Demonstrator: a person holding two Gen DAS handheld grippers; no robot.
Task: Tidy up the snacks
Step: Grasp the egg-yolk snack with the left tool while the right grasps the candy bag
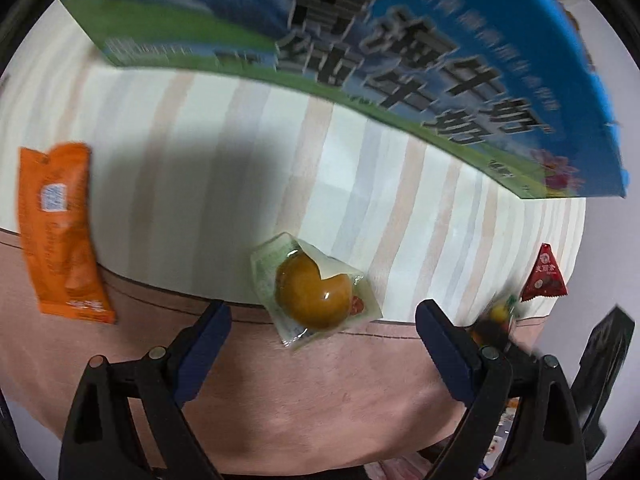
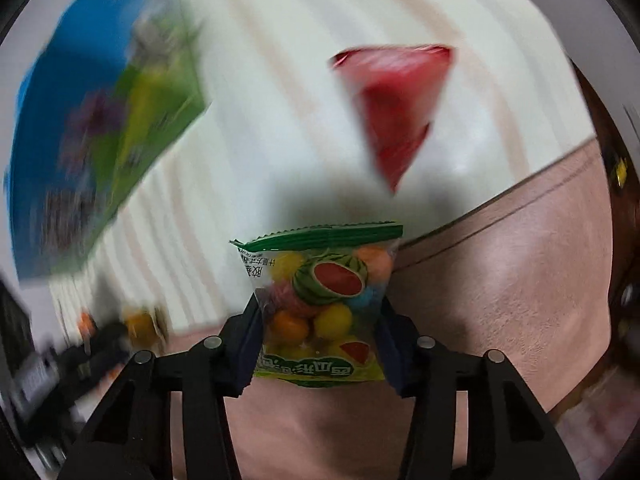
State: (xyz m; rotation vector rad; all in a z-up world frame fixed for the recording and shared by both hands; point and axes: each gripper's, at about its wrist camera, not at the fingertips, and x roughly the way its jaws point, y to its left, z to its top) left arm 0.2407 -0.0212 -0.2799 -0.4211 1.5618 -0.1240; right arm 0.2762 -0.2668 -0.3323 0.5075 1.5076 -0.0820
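Two grippers: the right gripper (image 2: 320, 332) clamps a watermelon candy bag (image 2: 320, 304), red triangular packet (image 2: 400, 108) at one o'clock; the left gripper (image 1: 323, 334) gapes wide around the wrapped bun (image 1: 314, 292), orange packet (image 1: 60, 232) at nine, milk carton (image 1: 400, 60) beyond at twelve

Striped cloth (image 1: 224, 152) w/ pink border (image 1: 320, 400), blurry dark obj (image 1: 608, 360) at right

I see my left gripper (image 1: 323, 322) as 2 black angular arms with dark blue pads (image 1: 208, 334) and round silver screws. My right gripper (image 2: 320, 330) looks identical: black frame, navy pads (image 2: 245, 346), 4 silver screw heads.
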